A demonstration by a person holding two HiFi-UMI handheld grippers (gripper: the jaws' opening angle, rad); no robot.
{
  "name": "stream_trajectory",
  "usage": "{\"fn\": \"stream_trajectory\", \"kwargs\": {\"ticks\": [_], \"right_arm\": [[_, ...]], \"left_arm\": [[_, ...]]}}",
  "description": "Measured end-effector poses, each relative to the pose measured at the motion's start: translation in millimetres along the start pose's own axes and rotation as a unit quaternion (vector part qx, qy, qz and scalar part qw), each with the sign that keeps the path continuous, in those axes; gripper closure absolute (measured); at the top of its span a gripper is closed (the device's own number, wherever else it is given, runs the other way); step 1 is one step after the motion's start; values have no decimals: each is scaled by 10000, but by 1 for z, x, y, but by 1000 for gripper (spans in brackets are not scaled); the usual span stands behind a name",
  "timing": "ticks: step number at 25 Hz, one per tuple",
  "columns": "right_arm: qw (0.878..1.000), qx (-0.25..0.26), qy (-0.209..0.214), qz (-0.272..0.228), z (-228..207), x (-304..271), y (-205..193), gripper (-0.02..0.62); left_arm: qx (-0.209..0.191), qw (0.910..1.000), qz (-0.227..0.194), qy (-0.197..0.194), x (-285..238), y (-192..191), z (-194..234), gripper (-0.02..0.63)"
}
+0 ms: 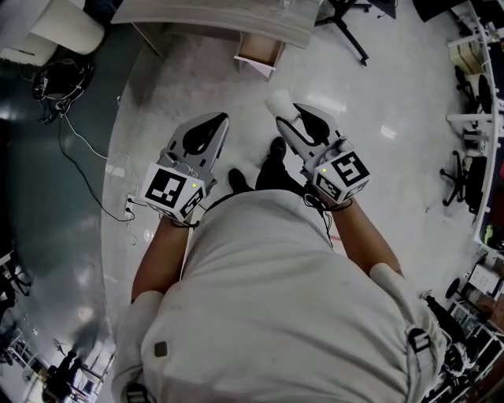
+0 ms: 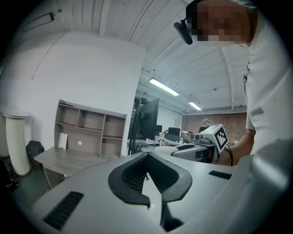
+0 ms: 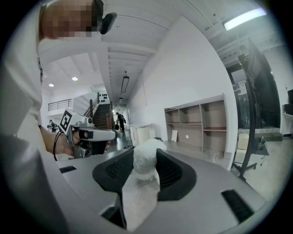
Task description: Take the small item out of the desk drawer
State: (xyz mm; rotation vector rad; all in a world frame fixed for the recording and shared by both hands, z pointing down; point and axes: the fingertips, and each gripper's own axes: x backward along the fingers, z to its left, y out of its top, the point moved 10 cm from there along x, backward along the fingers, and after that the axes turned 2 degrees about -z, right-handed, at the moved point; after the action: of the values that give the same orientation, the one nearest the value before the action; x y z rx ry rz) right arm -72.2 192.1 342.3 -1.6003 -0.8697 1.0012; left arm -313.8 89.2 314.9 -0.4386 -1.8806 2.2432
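- Two handheld grey plastic tongs are held out over the pale glossy floor [image 1: 394, 94]: the left gripper [image 1: 214, 122] and the right gripper [image 1: 290, 115].
- Each carries one marker cube, two in all, one at the left [image 1: 173, 191] and one at the right [image 1: 343, 174]. The only print I can make out on them is a pattern of black and white squares, and each shows one small green light.
- The right gripper's black ribbed jaws are clamped on a small white crumpled wad [image 1: 279, 103] that looks like tissue or paper. It bulges above the jaw tips, and a loose tail hangs down between the jaws.
- The left gripper's jaws are closed, tip against tip, with nothing between them.
- The wad is up in the air in front of the person, well apart from the one open light-wood drawer [image 1: 260, 53], which sticks out under the edge of the grey wood-grain desk [image 1: 213, 20].
- The person's two black shoes [image 1: 277, 148] show on the floor between the grippers.
- One wooden shelf unit [image 2: 89, 130] with open compartments in two rows stands at the back of the desk. A small round white sticker on its back panel is too small to read.
- Two bright ceiling light strips [image 2: 162, 87] run down the room, and one distant figure [image 2: 206, 125] stands by a brick wall.
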Motion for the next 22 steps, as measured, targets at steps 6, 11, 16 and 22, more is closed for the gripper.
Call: {"fn": "stream_trajectory", "kwargs": {"ticks": [6, 11, 16, 22], "right_arm": [[10000, 17, -48, -34, 21, 14, -2, 431], [9999, 92, -15, -113, 31, 11, 1, 431], [9999, -51, -70, -150, 34, 12, 7, 431], [9998, 23, -106, -163, 32, 14, 15, 431]], "left_arm": [[3, 10000, -39, 22, 20, 3, -12, 591], [0, 10000, -73, 2, 30, 2, -9, 591], [41, 9999, -120, -65, 32, 2, -11, 591], [28, 9999, -143, -69, 28, 11, -13, 591]]}}
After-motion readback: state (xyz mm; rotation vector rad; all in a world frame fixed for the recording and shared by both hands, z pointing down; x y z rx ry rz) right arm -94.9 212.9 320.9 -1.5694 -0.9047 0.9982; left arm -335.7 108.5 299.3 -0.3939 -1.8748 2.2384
